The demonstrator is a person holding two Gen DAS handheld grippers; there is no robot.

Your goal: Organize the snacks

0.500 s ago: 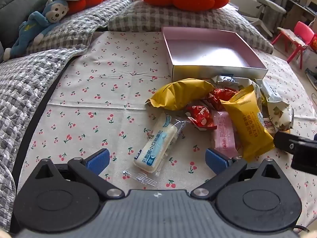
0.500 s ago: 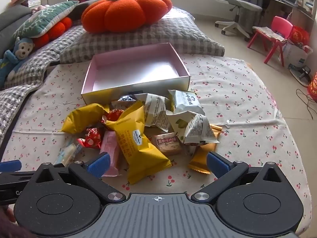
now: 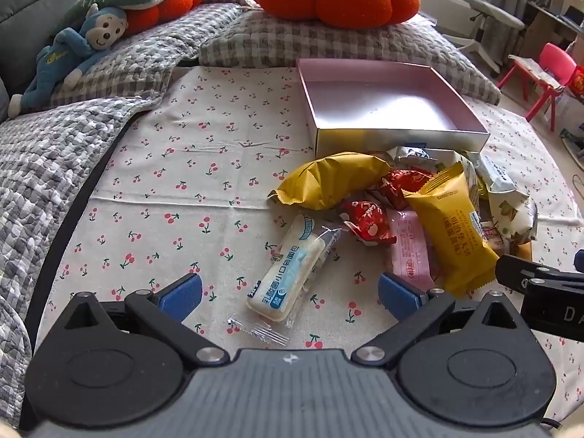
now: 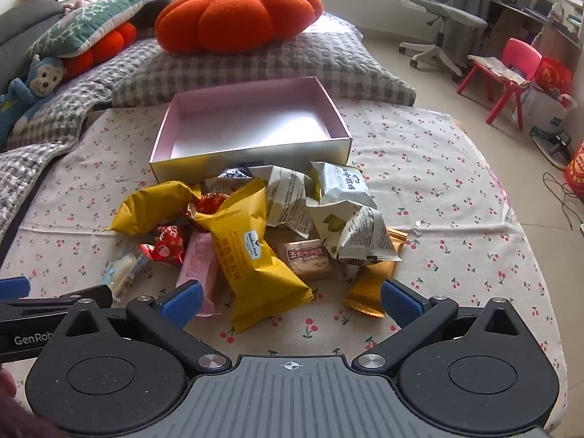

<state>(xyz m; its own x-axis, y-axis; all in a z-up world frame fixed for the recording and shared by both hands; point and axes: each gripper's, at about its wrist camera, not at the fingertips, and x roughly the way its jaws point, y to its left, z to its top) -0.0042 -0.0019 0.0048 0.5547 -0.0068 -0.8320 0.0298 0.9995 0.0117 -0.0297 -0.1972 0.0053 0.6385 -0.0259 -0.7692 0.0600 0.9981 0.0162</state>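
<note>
An empty pink-lined box (image 3: pixel 383 106) (image 4: pixel 252 124) lies on the cherry-print cloth. In front of it is a pile of wrapped snacks: a yellow packet (image 3: pixel 452 233) (image 4: pixel 252 255), a curved yellow packet (image 3: pixel 335 179) (image 4: pixel 153 204), red candies (image 3: pixel 368 219), a pink bar (image 3: pixel 408 252) and white-green packets (image 4: pixel 350 230). A white-blue bread pack (image 3: pixel 292 270) lies apart, between the fingers of my open, empty left gripper (image 3: pixel 290 295). My right gripper (image 4: pixel 290 301) is open and empty, with the yellow packet's near end between its fingers.
An orange pumpkin cushion (image 4: pixel 237 14) sits on checked pillows behind the box. A blue monkey toy (image 3: pixel 73 51) lies at the left. A grey quilt (image 3: pixel 33 182) borders the cloth's left side. An office chair (image 4: pixel 438 25) and red child's chair (image 4: pixel 507 73) stand on the floor at the right.
</note>
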